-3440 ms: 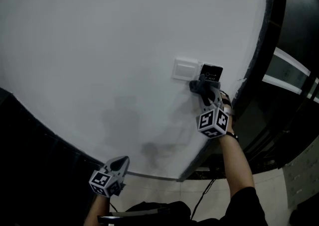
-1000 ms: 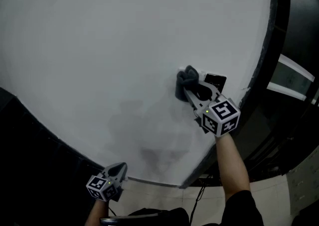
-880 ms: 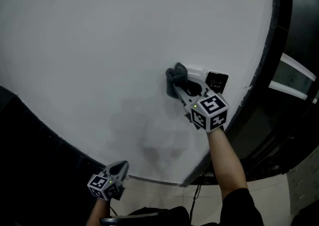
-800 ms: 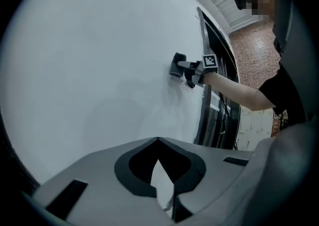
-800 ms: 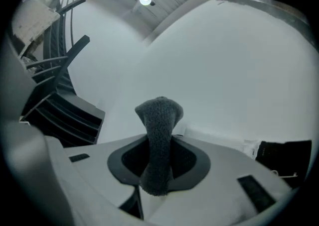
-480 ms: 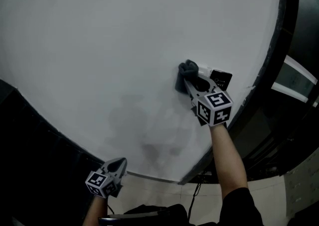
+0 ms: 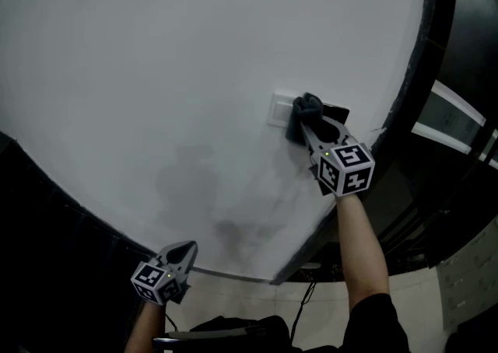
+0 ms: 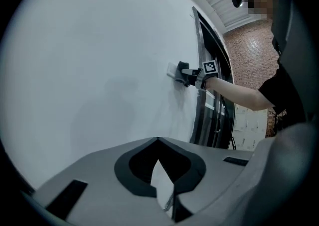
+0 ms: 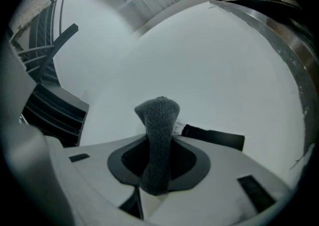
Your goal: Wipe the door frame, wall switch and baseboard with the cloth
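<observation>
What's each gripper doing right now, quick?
Left gripper: shut, holding nothing.
Right gripper: shut on the cloth, pressed against the wall switch.

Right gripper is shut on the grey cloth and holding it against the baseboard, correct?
Not the baseboard. The right gripper is shut on the grey cloth and holding it against the wall switch, partway up the white wall; the head view shows this.

The right gripper (image 7: 306, 124) has slid the cloth (image 7: 306, 106) rightward, uncovering the wall switch (image 7: 280, 109).
</observation>
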A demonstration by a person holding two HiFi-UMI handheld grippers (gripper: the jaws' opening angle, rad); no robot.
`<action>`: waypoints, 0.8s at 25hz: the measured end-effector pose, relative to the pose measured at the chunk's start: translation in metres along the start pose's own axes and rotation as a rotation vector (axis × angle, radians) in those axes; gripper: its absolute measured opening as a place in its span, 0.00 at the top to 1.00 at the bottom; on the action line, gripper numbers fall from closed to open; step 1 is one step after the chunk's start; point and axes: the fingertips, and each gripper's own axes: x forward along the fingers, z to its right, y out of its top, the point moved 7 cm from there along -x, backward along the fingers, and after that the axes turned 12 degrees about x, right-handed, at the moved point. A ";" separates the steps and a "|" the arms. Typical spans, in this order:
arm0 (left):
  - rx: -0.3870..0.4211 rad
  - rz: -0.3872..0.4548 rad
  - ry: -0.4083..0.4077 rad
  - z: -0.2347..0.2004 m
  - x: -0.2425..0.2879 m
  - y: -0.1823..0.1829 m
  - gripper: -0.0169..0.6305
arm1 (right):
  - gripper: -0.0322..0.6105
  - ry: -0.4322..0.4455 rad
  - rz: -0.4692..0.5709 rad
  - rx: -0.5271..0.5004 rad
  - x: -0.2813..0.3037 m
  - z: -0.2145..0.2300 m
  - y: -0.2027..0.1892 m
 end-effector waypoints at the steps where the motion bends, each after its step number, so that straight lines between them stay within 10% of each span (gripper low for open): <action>1: 0.002 0.000 -0.005 0.000 0.001 0.000 0.99 | 0.81 -0.010 0.003 -0.001 -0.003 0.003 0.000; 20: -0.069 0.053 -0.018 0.014 0.016 0.014 0.99 | 0.81 -0.094 0.023 0.054 -0.053 0.067 -0.013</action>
